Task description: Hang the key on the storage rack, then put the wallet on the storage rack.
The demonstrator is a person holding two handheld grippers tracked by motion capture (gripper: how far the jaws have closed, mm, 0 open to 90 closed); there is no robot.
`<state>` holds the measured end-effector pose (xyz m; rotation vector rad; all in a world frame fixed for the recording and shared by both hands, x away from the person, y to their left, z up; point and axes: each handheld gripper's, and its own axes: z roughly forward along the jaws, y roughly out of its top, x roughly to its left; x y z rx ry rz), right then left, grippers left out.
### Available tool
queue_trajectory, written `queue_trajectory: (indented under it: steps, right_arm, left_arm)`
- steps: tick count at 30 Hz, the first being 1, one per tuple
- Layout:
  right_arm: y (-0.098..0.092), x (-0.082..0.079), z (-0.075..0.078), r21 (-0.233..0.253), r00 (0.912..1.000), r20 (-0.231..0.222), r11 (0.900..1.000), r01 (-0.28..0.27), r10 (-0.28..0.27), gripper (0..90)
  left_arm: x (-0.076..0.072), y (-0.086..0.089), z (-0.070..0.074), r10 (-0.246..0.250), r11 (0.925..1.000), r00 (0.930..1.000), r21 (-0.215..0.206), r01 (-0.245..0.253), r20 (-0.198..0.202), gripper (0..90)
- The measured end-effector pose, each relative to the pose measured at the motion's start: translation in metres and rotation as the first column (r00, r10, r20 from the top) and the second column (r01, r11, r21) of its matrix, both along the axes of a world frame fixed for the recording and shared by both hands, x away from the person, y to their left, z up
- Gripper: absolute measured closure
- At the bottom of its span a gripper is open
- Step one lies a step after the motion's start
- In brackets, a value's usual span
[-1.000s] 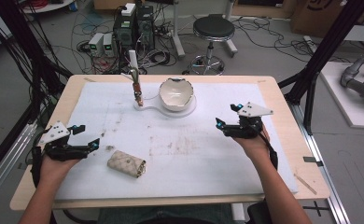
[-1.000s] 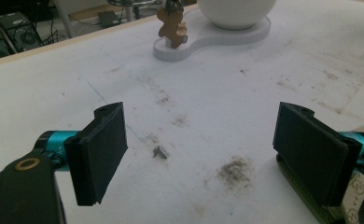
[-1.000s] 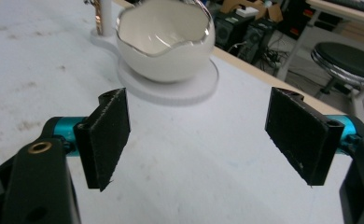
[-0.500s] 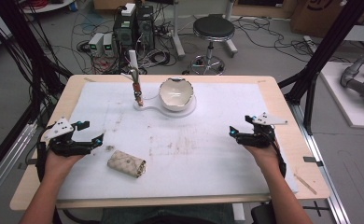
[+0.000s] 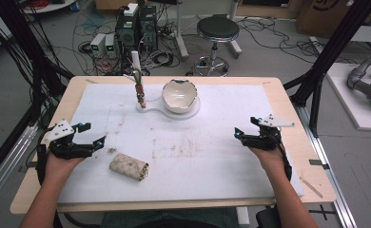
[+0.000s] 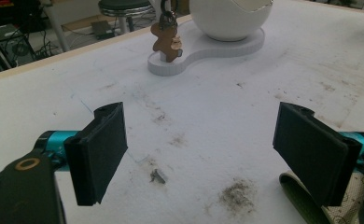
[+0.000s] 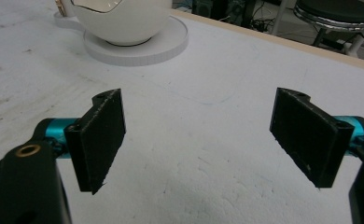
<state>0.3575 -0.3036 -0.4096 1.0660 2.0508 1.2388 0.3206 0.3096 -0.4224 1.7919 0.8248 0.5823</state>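
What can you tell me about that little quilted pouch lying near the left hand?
The pouch is small, beige and quilted, of what looks like soft fabric, with something small and dark at its right end. It lies flat and slantwise on the stained white mat, just right of the left hand-held gripper, whose jaws stand open. Nothing grips it.

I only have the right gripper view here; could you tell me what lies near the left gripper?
Observer: A small quilted pouch lies on the mat just beside the left gripper, not touching it.
Operator: Thank you. Is that gripper open?
Observer: Yes, its jaws stand wide apart with nothing between them, over a dirty patch of the mat.
Operator: And what stands beside the bowl?
Observer: A brown keyring hangs on a post, on the same white stand as the bowl.
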Motion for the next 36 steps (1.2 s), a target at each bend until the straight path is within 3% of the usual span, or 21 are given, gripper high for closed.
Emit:
queue_trajectory:
  steps: [11, 25, 31, 36]
  right_arm:
    - [0.008, -0.001, 0.003, 0.004, 0.9994, 0.017, 0.999, -0.031, 0.031, 18.6]
    - [0.041, -0.002, 0.009, -0.009, 0.9912, 0.021, 0.991, -0.131, 0.131, 18.6]
    - [0.073, -0.001, 0.013, -0.026, 0.9774, 0.017, 0.977, -0.210, 0.211, 18.6]
    - [0.105, -0.002, 0.016, -0.038, 0.9574, -0.006, 0.957, -0.289, 0.289, 18.6]
  left_arm:
    - [-0.006, 0.006, 0.000, 0.015, 0.9999, 0.9999, 0.004, -0.015, -0.001, 17.4]
    - [-0.011, 0.020, -0.001, 0.050, 0.9986, 0.9987, 0.015, -0.050, -0.012, 17.4]
    - [-0.013, 0.025, -0.002, 0.067, 0.9977, 0.9977, 0.010, -0.066, -0.010, 17.4]
    - [-0.017, 0.028, -0.002, 0.073, 0.9973, 0.9973, 0.014, -0.073, -0.011, 17.4]
